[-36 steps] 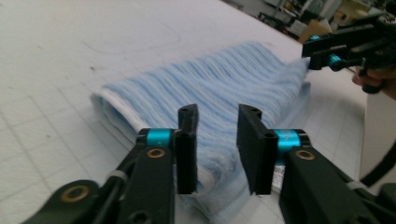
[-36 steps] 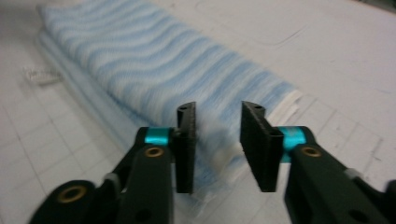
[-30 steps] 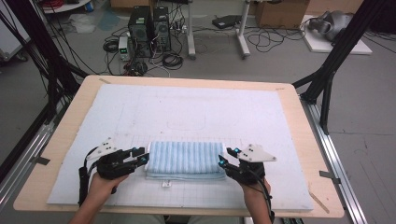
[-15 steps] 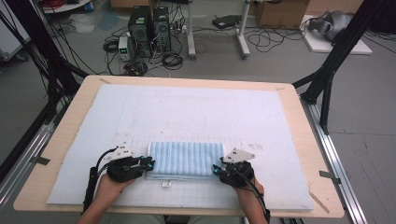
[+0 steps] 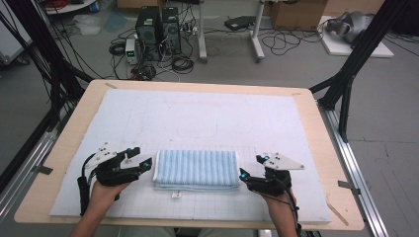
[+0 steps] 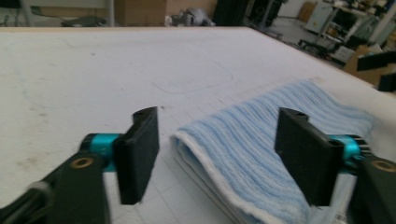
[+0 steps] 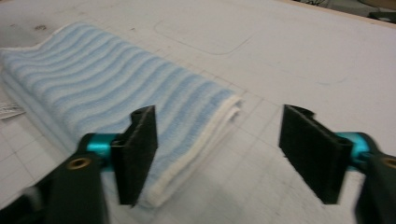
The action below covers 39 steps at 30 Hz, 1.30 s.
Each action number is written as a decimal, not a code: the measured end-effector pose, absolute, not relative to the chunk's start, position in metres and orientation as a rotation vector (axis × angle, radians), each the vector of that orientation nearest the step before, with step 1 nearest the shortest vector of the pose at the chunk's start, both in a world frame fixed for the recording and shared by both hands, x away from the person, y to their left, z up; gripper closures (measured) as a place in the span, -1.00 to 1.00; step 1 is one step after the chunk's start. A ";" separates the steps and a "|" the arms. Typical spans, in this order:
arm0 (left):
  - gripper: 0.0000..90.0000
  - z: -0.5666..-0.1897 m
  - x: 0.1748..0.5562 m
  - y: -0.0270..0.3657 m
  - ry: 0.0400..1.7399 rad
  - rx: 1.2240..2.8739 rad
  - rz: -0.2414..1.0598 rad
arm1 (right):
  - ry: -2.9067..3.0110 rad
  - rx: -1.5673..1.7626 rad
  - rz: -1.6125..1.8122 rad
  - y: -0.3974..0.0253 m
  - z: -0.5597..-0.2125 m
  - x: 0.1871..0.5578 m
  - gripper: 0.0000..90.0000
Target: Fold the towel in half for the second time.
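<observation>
Ribbed blue folded towel (image 5: 196, 169)

High view: you look forward and down from above your own side of the table (image 5: 59, 148), taking in the whole white mat (image 5: 207, 118) and the floor beyond.
Left gripper view: you sit low and close by the folded towel (image 6: 261, 154), facing its left end and the far right.
Right gripper view: low and close, you face the towel's right end and the far left.
Shared: all three views hold the towel and mat.
</observation>
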<state>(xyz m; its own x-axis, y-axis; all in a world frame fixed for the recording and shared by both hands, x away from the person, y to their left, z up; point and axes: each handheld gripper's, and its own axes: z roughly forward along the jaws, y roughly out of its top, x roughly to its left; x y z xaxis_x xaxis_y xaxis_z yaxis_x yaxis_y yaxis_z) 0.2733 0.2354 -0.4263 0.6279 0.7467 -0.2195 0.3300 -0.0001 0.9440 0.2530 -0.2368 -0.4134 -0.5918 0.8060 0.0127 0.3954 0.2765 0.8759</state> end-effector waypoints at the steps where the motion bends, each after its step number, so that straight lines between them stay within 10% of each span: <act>1: -0.57 -0.425 0.273 0.237 0.905 1.596 0.424 | 2.099 1.087 1.261 -0.241 -0.413 0.253 -0.73; 39: -0.52 -0.411 0.263 0.274 0.894 1.552 0.497 | 1.976 1.149 1.243 -0.280 -0.406 0.241 -0.76</act>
